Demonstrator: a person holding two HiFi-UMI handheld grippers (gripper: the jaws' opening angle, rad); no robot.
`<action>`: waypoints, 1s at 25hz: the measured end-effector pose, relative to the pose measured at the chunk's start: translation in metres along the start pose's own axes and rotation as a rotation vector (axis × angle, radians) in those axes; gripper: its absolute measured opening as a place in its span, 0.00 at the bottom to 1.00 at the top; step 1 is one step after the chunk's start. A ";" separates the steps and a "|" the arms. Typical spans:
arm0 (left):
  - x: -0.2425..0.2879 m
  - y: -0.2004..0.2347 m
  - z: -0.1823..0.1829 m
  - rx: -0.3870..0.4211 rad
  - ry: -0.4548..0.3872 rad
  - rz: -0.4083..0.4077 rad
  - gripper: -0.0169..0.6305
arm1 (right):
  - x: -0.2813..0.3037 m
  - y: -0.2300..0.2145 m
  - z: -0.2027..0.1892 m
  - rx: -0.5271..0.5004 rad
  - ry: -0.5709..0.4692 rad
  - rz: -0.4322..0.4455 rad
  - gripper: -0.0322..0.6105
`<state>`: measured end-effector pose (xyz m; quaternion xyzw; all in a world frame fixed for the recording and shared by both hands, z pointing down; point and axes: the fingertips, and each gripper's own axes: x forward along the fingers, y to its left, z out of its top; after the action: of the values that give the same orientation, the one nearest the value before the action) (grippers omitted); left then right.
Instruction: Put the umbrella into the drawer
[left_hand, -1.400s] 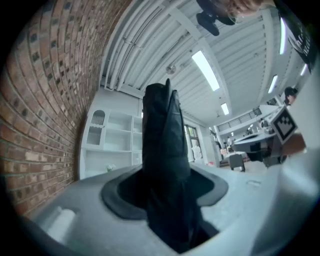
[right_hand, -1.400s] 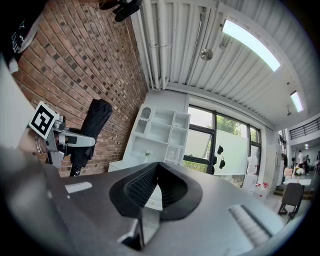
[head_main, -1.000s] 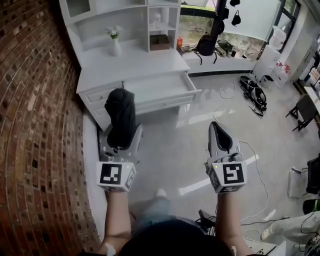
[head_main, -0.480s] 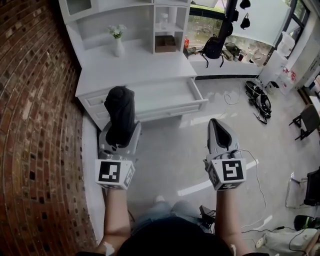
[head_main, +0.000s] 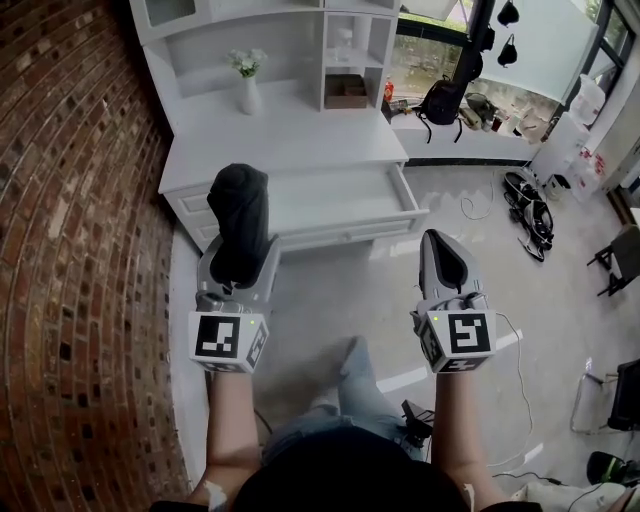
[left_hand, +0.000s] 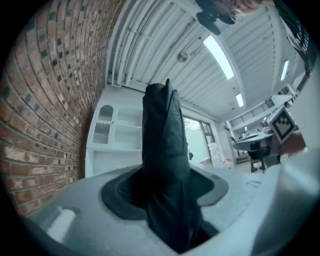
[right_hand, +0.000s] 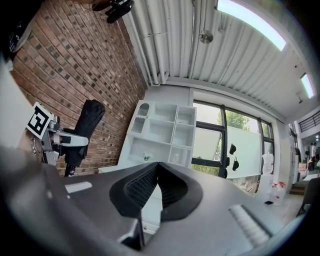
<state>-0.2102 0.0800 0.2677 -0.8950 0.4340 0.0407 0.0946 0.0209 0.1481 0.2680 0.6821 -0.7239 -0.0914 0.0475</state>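
a brick wall (head_main: 70, 250) curves down the left side, with pale floor (head_main: 330, 300) between the person and the furniture. at the far end stands a white surface (head_main: 290, 140) with shelves above it. its drawer (head_main: 340, 195) is pulled open toward the near side, and the inside looks bare. the folded black umbrella (head_main: 238, 222) is not in it yet. it sits in the left tongs (head_main: 238, 262), which are clamped on its lower part, so the bundle sticks out far past the tips and nearly level. in the head view its far end overlaps the drawer's left part, but i judge it short of the drawer and above it. the right tongs (head_main: 441, 242) are together and hold nothing, well to the right of the umbrella. a small vase (head_main: 250, 95) of flowers stands on the surface, far from the work.

the step in hand looks like the carry to the drawer. to do it well, keep the clamp firm, since the fabric is soft and could slip. bring the bundle over the near rim and turn it along the drawer's length. lower it until it rests on the bottom, and only then part the tongs.
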 end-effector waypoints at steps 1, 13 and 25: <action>0.003 0.003 0.000 0.001 0.000 0.007 0.39 | 0.005 -0.002 0.000 -0.001 -0.003 0.002 0.05; 0.083 0.030 -0.029 0.017 0.028 0.065 0.39 | 0.097 -0.039 -0.027 0.030 0.000 0.053 0.05; 0.225 0.049 -0.058 0.038 0.086 0.122 0.39 | 0.239 -0.110 -0.062 0.007 0.018 0.186 0.05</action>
<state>-0.1097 -0.1353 0.2829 -0.8659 0.4920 -0.0003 0.0902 0.1249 -0.1003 0.2937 0.6130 -0.7839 -0.0780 0.0599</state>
